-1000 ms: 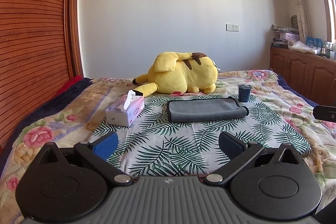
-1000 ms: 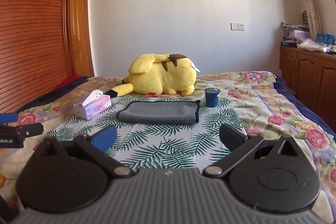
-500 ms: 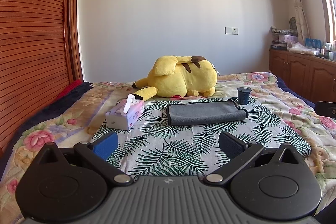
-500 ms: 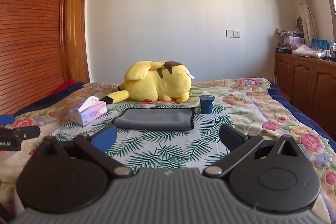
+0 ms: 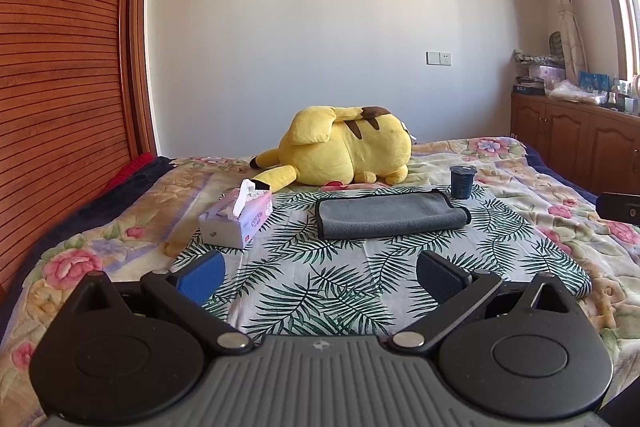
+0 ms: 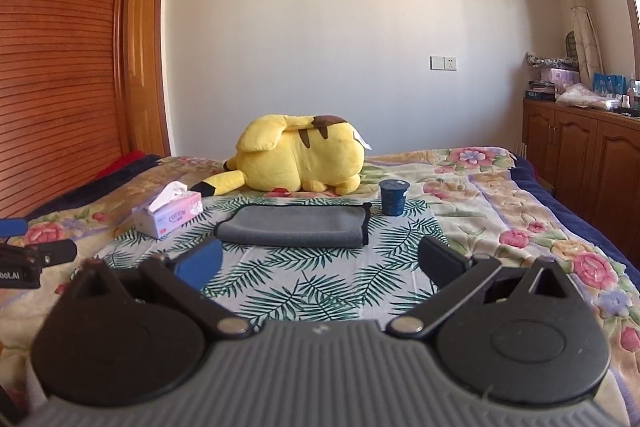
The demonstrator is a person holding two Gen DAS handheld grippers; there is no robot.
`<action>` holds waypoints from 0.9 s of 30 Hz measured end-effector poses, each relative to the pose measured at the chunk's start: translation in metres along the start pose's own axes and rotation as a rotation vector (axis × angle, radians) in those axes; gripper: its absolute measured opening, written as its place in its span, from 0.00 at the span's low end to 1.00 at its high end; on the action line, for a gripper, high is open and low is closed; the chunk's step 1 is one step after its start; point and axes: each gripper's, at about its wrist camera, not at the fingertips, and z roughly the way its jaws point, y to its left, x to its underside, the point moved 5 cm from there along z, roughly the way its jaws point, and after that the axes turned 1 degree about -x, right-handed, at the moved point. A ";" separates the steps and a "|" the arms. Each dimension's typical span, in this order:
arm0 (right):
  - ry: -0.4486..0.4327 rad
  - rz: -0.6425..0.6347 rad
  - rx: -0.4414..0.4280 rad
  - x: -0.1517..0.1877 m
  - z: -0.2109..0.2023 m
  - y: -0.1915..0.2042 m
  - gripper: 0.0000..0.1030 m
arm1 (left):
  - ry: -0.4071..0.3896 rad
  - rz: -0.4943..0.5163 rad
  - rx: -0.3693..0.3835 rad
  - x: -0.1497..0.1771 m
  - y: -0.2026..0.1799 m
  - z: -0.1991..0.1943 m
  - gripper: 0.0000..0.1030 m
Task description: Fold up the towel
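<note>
Floral quilt covers the bed (image 5: 520,187), a palm-leaf cloth (image 5: 320,267) spread at its middle. Toward the cloth's far edge: yellow plush (image 5: 344,151), folded grey towel (image 5: 390,215), tissue box (image 5: 238,217), blue cup (image 5: 462,181). Left gripper (image 5: 320,273) and right gripper (image 6: 320,263) both gape, holding nothing, well short of the towel.

- The grey towel (image 5: 390,215) is soft, matt cloth with a fine nap.
- The leaf-print sheet (image 5: 320,275) under it is thin, smooth fabric.
- The yellow plush toy (image 5: 346,155) looks fuzzy.
- The tissue box (image 5: 238,219) is slightly glossy cardboard (paper tissue poking out).
- The wardrobe (image 5: 60,67) is ribbed, varnished wood.
- The left gripper (image 5: 320,273) is matt black plastic with shiny metal pivots.
</note>
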 end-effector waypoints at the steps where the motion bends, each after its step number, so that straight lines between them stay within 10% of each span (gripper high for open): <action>1: 0.001 -0.001 0.001 0.000 0.000 0.000 1.00 | 0.000 0.001 0.002 0.000 -0.001 0.000 0.82; 27: 0.003 -0.005 0.003 0.001 0.000 0.000 1.00 | 0.003 0.005 0.003 0.001 -0.002 0.000 0.82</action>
